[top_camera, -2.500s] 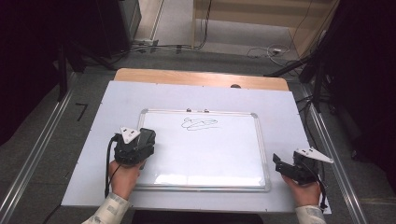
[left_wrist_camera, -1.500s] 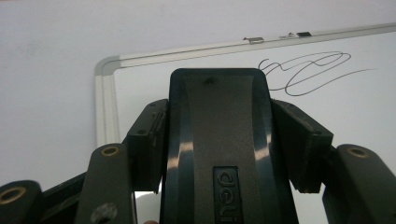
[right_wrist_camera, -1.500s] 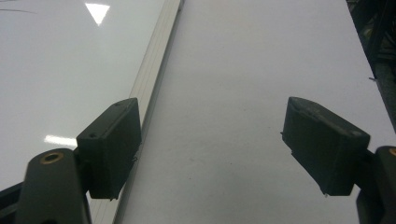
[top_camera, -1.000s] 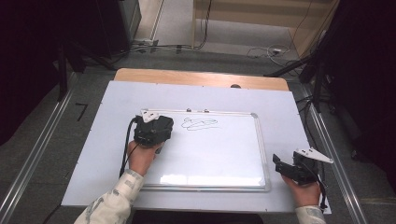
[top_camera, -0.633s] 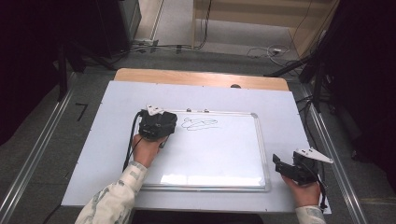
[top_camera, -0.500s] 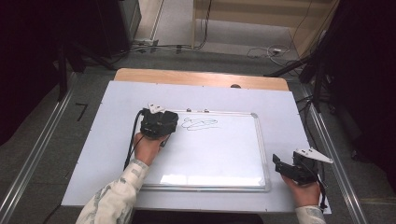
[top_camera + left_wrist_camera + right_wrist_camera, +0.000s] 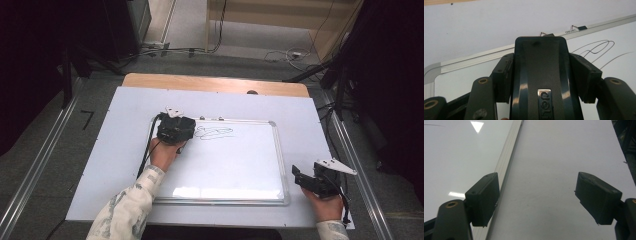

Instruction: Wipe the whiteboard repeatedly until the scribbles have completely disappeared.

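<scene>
Left gripper (image 7: 176, 131) is clamping a black eraser (image 7: 539, 75) near the whiteboard's (image 7: 240, 170) top-left corner, beside the scribble (image 7: 214, 132). Right gripper (image 7: 537, 197) is idling, jaws wide apart, w/ nothing between, off the board's right edge.

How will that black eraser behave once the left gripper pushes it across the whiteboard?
The eraser looks like rigid glossy plastic, so probably stiff and light. The left gripper clamps its flat sides squarely, so twisting seems unlikely. The whiteboard is smooth and shiny, so it should glide easily toward the scribble.
</scene>
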Motion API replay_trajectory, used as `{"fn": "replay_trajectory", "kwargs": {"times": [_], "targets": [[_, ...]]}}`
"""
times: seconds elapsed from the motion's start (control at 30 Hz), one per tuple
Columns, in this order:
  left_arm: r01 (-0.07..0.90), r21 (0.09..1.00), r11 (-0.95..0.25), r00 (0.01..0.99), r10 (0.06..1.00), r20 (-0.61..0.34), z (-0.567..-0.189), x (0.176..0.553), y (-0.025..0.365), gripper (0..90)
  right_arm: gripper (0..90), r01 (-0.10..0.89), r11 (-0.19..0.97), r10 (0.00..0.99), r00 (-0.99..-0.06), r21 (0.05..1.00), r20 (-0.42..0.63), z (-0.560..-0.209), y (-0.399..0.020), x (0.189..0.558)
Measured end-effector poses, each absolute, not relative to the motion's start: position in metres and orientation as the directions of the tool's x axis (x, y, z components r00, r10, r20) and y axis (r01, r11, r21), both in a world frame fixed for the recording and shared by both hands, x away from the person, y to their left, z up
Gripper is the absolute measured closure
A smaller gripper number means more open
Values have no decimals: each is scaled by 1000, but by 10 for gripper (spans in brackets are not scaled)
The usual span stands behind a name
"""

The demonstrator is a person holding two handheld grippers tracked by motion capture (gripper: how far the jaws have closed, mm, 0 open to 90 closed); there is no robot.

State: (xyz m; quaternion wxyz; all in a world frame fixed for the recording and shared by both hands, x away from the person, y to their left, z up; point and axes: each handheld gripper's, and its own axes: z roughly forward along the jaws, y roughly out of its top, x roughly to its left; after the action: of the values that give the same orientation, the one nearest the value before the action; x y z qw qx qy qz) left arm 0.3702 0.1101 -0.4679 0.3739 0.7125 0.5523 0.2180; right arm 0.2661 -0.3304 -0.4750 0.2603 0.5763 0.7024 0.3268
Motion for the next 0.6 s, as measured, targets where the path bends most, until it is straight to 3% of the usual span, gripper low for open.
{"fn": "replay_trajectory", "kwargs": {"times": [0.6], "targets": [[620,768,-158,297,954,-43,-480,388,98,412,183,640,124,979,-203,758,11,-475,-331,266]]}}
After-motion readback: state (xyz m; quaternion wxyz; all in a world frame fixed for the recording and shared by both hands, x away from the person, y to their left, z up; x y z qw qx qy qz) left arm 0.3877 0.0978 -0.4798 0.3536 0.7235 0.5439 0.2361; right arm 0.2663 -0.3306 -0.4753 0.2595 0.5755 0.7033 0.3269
